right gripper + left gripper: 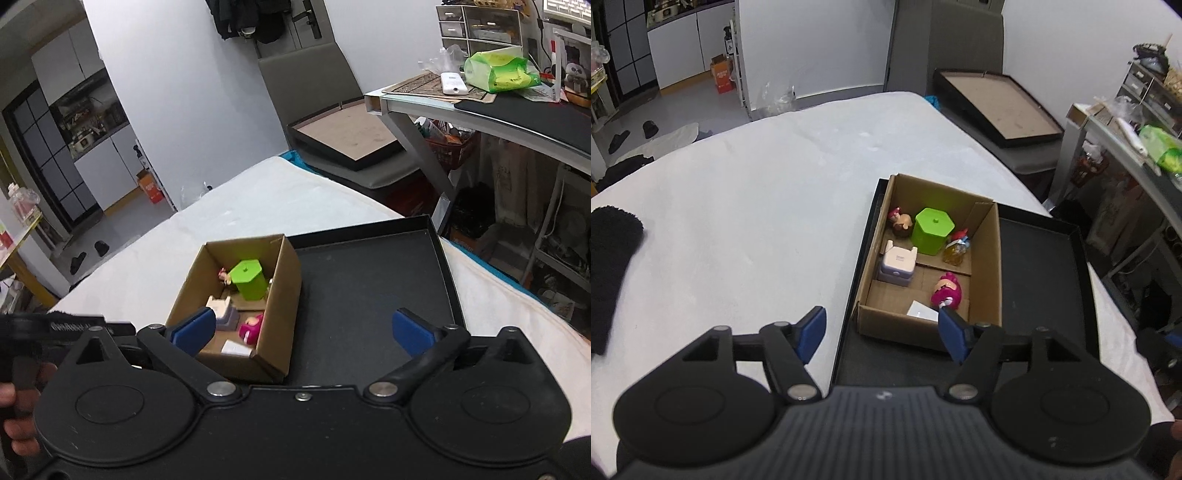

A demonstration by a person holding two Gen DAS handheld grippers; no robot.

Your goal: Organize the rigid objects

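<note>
Both tongs gape empty — left [882, 332], right [303, 326]. Ahead sits the box [986, 258] in a black tray [1041, 266]. Inside: green pot [932, 230], what look like small toys — nothing blocks them.

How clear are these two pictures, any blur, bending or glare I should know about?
Left wrist view: mostly sharp, the green container in the cardboard box is crisp; fisheye bows the table edge and the edges are softer. Right wrist view: softer, box contents slightly smeared, the pink toy indistinct; the desk curves strongly. No harsh glare in either.
</note>
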